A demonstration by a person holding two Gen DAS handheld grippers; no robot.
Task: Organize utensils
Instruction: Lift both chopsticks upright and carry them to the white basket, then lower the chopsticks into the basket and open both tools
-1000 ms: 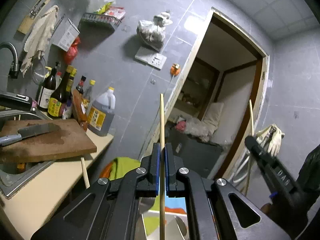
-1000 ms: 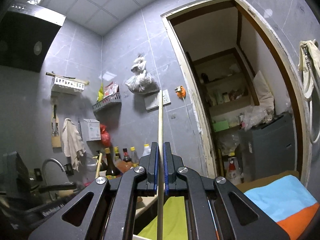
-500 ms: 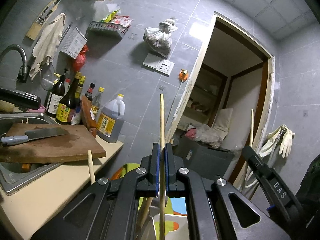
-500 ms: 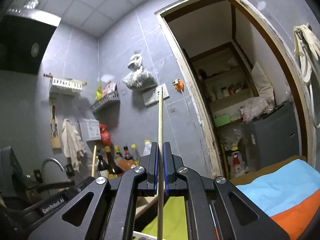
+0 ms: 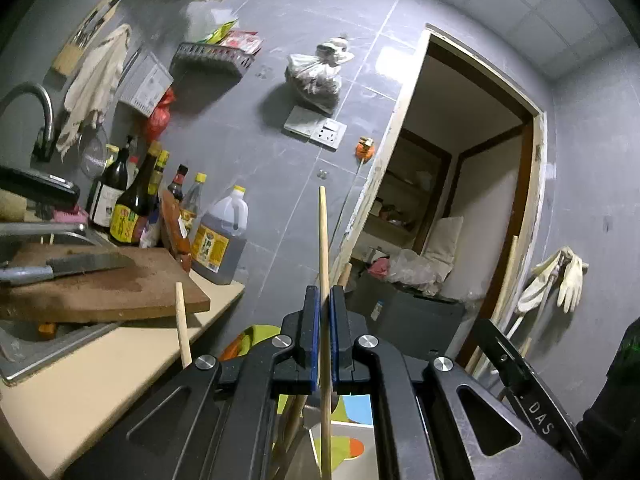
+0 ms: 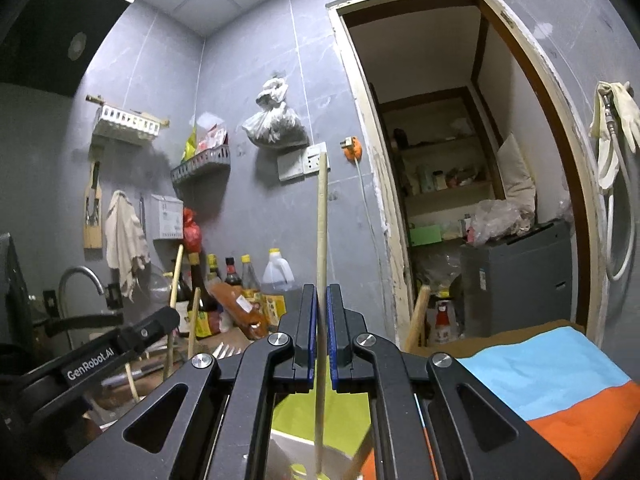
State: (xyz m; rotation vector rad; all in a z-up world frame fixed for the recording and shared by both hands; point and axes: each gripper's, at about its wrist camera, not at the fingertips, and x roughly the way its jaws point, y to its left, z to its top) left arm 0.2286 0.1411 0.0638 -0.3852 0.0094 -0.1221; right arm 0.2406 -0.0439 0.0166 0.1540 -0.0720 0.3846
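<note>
L gripper [image 5: 325, 316] is clenched on a chopstick [image 5: 323, 240]: the stick runs upright thru the thin gap btwn the blue-padded fingers [image 5: 311, 336], pressed from both sides, its top end well above the fingertips and its lower part going down past the gripper body twd a white container [image 5: 352, 444] w/ green, blue and orange print below; lower tip not clear. R gripper [image 6: 322, 316] likewise grasps a 2nd chopstick [image 6: 321, 216], near-vertical, pinched btwn its fingers [image 6: 332, 332], top end up against the wall socket in view, lower end dropping into the container [image 6: 296, 448] beneath. Both grippers point roughly level, side by side: R one's black body shows at lower right of the L view, L one's (w/ white lettering) at lower left of the R view. Other loose chopsticks stick up nearby: one [image 5: 183, 320] just left of the L gripper, another [image 5: 344, 274] just behind its fingers. To the left, the worktop [image 5: 100, 368] carries a cutting board [image 5: 104, 288] w/ a knife [image 5: 60, 268] on it, over the sink edge, plus a row of bottles [image 5: 140, 200] by the grey tiled wall. Open doorway [image 5: 460, 184] ahead; blue/orange cloth [image 6: 552, 392] at lower right in the R view.
</note>
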